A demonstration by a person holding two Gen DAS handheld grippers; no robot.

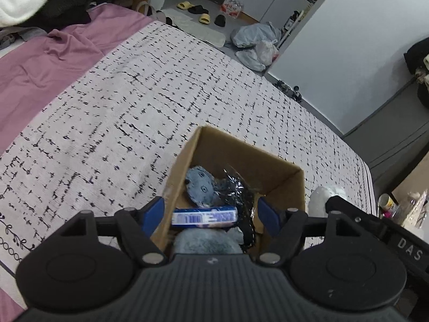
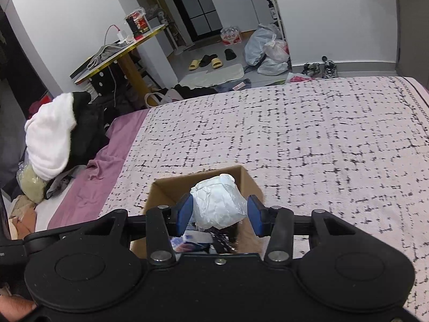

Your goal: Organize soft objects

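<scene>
Nearest the left wrist camera, the left hand-held gripper stands wide over a cardboard box, its blue pads clear of the small blue-and-white packet that lies between them; whether the packet rests on the grey plush below it is hard to tell. Deeper in the box lie a blue-grey soft toy and a crinkled black wrapper.

Over on the right, the right hand-held gripper is held narrow on a crumpled white bundle, with the pads pressed against its sides above the same box. More packets show blurred underneath.

Around the box spreads a bed with a white cover crossed by black dashes. On its far left a mauve sheet lies rumpled, with a heap of white and black clothes beyond. Farther off, slippers and plastic bags sit on the floor.
</scene>
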